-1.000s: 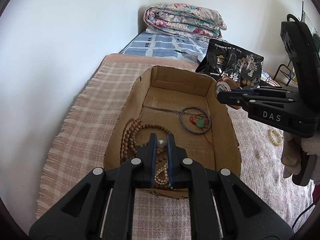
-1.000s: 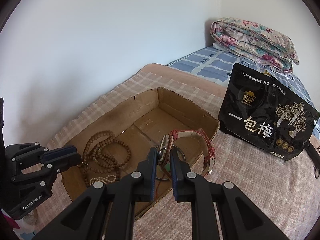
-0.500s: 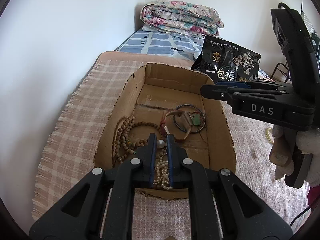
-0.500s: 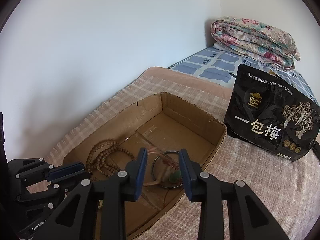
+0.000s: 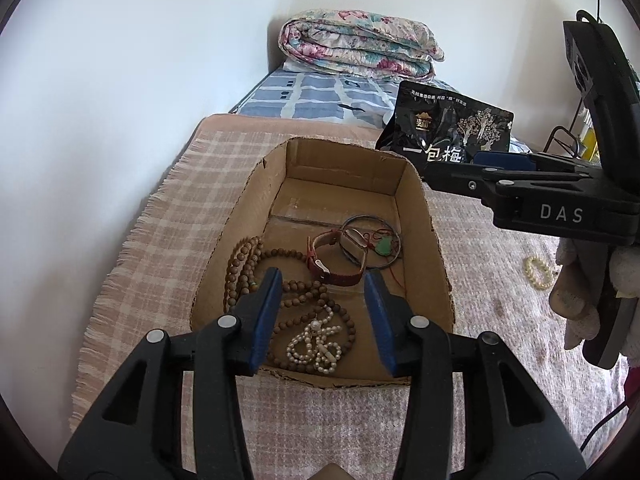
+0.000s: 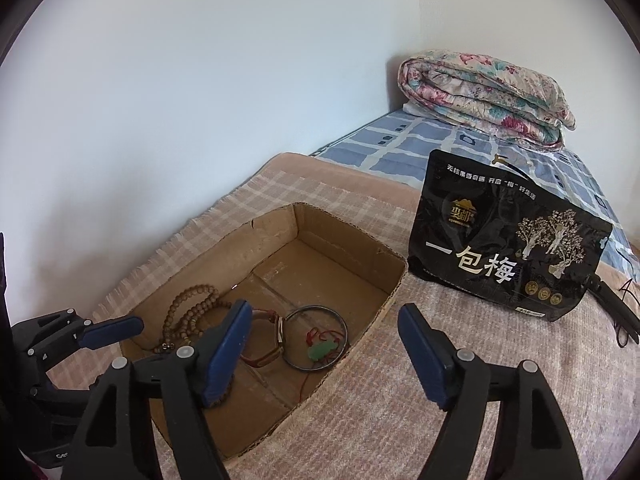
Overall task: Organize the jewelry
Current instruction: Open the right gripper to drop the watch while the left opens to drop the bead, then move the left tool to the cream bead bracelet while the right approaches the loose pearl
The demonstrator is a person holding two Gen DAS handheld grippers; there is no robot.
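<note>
Pearl strand (image 5: 316,345) sits in the cardboard box (image 5: 434,240) on the bed, atop wooden beads (image 5: 256,264). Left tongs (image 5: 322,320) wide, empty; right tongs (image 6: 324,350) wide, empty. Risk: regrasp snags tangled beads (drags both). Stray pearl bracelet (image 5: 538,272) outside the box.

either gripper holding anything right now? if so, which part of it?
Nothing is held. The left gripper and the right gripper are both open and bare; the pearl necklace and the watch lie loose in the cardboard box.
</note>
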